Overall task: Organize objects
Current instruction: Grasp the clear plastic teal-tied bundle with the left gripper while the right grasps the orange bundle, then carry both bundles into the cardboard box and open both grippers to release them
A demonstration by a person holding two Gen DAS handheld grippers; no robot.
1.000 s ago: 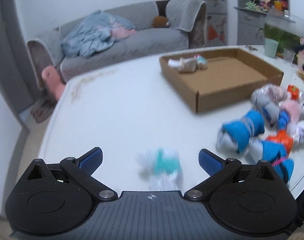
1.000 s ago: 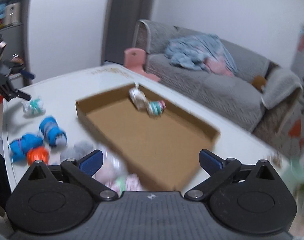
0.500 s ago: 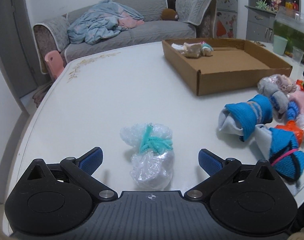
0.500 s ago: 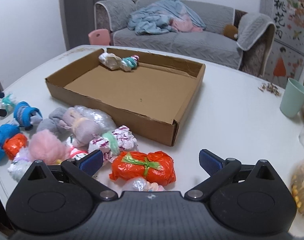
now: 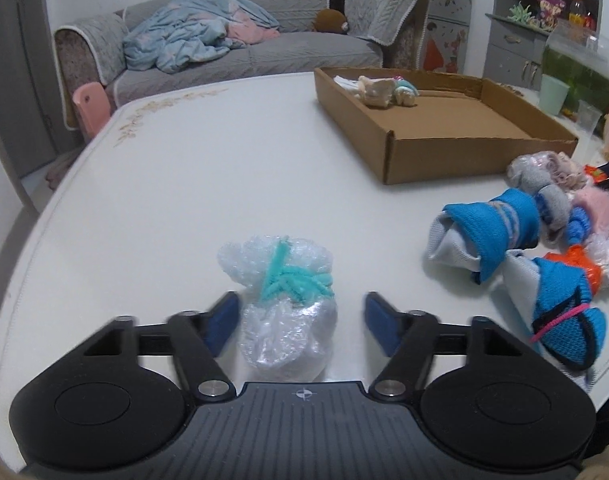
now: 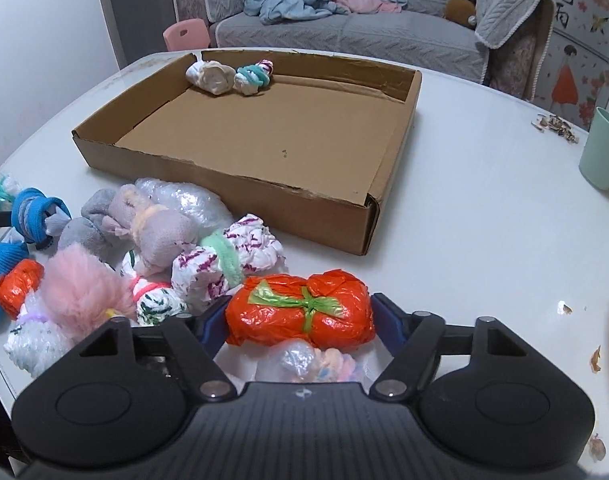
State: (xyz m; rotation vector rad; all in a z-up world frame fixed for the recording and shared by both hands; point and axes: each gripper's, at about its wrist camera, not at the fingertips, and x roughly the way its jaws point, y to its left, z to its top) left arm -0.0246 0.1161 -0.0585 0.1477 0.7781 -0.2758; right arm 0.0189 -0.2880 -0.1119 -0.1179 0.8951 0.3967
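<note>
Left wrist view, lower centre of the frame: a clear bubble-wrap bundle (image 5: 286, 304) tied with teal cord sits on the white surface (image 5: 208, 184), between the blue pads of the left tongs (image 5: 300, 322). It looks light, soft and crinkly, likely to squash and slide under pressure, so the fuller lower body below the cord seems the safest place to take hold. These tongs have just been closing and stand about half spread; the left pad is at the wrap's edge, the right pad still shows a gap, so no pinch yet. Right wrist view, lower centre: an orange plastic-wrapped bundle (image 6: 300, 312) tied with green ribbon lies between the pads of the right tongs (image 6: 300, 326), at the near edge of a heap of sock and wrap bundles. Its film looks slick and yielding; a hold across the ends suits it. These tongs have also just been closing, and both pads now meet the bundle's ends, pinching it. Upper centre, the cardboard tray (image 6: 224, 184) holds two bundles at its far corner.
</note>
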